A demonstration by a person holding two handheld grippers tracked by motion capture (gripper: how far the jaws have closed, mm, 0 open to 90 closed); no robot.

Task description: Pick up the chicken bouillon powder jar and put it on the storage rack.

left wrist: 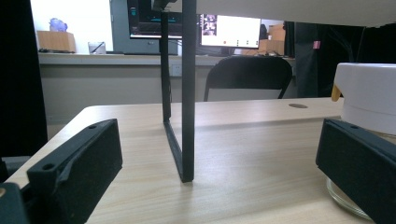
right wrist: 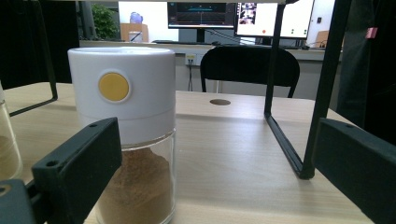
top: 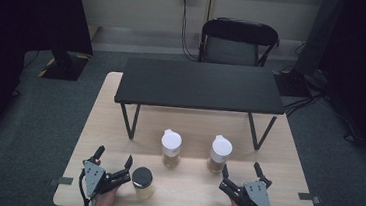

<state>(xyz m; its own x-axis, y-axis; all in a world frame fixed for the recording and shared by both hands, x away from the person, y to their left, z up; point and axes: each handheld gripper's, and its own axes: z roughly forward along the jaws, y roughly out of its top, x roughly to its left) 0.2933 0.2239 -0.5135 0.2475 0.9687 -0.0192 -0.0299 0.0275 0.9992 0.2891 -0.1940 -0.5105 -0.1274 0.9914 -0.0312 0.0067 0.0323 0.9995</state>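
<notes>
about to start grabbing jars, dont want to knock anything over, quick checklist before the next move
1. Left gripper open, nothing between the fingers: ok.
2. Right gripper open, nothing held: ok.
3. Two white-lidded jars upright on the table, left one and right one: ok.
4. Black-lidded jar upright, just right of the left gripper; whether it touches the fingers: cannot tell.
5. Right white-lidded jar centred between the right fingers: not ok, in the right gripper view it sits off toward the left finger.
6. Black shelf legs apart from the jars: ok.
</notes>
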